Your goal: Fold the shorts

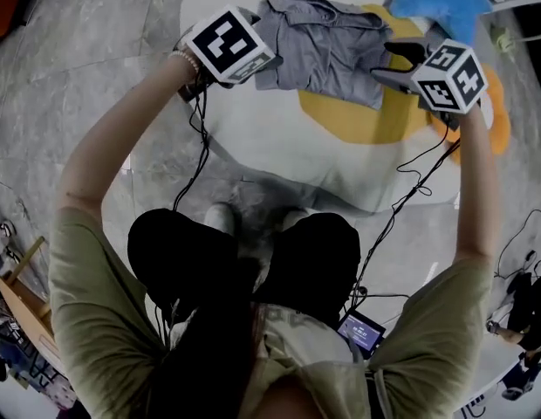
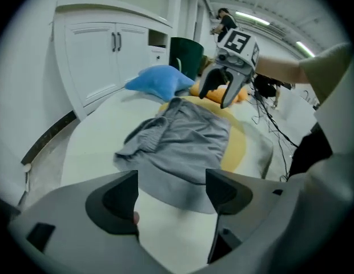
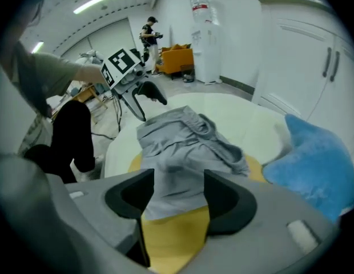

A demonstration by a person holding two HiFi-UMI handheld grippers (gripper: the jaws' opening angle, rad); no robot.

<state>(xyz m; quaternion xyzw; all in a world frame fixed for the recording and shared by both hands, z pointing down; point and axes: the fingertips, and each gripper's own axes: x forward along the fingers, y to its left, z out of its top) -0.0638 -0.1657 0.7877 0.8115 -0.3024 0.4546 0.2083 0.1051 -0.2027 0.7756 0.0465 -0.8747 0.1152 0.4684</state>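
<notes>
Grey shorts lie bunched toward the far edge of a round white surface, their right part over its yellow patch. A blue cushion rests at the far right edge, just beyond the shorts. Left tongs: jaws wide, nothing gripped; they hang over bare white surface at the shorts' left end, whose edge shows between the jaws without touching the pads. Right tongs: jaws apart, nothing gripped; they are poised at the shorts' right end above the yellow patch, with the cloth edge seen between them.
</notes>
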